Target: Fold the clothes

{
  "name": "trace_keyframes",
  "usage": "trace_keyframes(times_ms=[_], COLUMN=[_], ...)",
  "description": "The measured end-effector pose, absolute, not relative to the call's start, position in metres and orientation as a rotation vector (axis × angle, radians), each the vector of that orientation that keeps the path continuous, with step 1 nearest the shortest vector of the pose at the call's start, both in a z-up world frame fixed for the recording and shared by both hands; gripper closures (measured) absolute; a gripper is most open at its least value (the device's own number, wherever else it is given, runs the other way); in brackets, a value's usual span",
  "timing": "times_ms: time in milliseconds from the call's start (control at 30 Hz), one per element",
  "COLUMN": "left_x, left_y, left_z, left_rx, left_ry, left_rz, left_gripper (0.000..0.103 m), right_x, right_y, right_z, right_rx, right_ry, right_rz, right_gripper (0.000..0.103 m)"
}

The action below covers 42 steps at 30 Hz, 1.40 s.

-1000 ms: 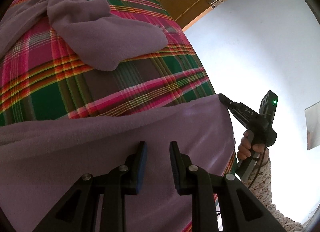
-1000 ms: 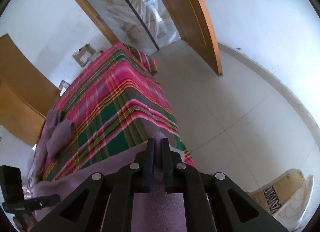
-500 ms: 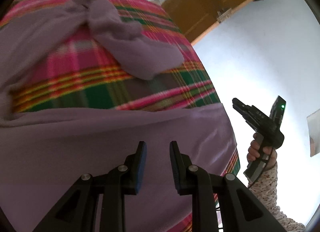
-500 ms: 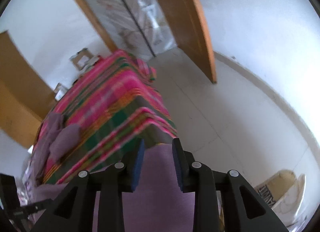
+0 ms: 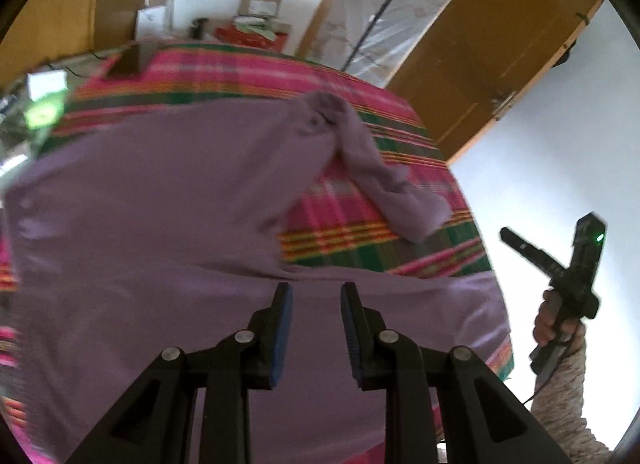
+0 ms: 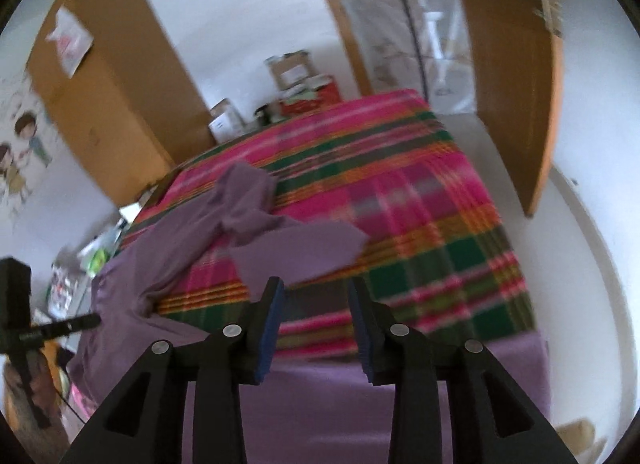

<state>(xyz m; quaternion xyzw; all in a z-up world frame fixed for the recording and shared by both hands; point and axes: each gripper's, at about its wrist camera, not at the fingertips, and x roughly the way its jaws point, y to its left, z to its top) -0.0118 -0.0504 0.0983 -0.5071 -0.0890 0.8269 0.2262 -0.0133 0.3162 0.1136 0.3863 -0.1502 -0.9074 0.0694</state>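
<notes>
A purple long-sleeved garment [image 5: 152, 224] lies spread on a bed with a pink and green plaid cover [image 5: 360, 240]. One sleeve [image 5: 384, 192] is crumpled across the cover, and the hem [image 6: 360, 404] hangs over the bed's near edge. My left gripper [image 5: 316, 292] hovers above the garment's body; its jaws are opening, with nothing between the pads. My right gripper [image 6: 316, 288] is above the hem, jaws also opening and empty. In the left wrist view the right gripper [image 5: 508, 233] is off the bed's right side, held by a hand [image 5: 556, 328]. The left gripper [image 6: 94, 318] shows at the left of the right wrist view.
A wooden wardrobe [image 6: 104, 84] stands at the far left and an open wooden door [image 6: 516, 76] at the right. Cardboard boxes [image 6: 292, 68] sit past the bed's far end. White floor [image 6: 580, 264] runs along the bed's right side.
The right gripper has let go of the hem corner and opened. Both grippers have lifted away from the garment and tilted up, bringing more of the room into view.
</notes>
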Motion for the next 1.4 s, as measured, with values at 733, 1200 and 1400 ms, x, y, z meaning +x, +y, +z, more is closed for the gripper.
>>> trace_keyframes(times_ms=[733, 1200, 1400], left_x=[-0.119, -0.121, -0.116], left_y=[0.044, 0.053, 0.056], left_z=[0.029, 0.013, 0.013], left_rx=[-1.535, -1.527, -1.502], left_ry=[0.303, 0.379, 0.416], left_rz=[2.249, 2.310, 2.343], left_gripper=[0.077, 0.077, 0.077], right_x=[-0.100, -0.086, -0.092], right_y=[0.289, 0.267, 0.258], right_z=[0.069, 0.043, 0.036], right_rx=[1.405, 1.306, 1.311], right_ry=[-0.360, -0.369, -0.308], right_rz=[-2.575, -2.538, -2.576], right_gripper=[0.055, 0.039, 0.039])
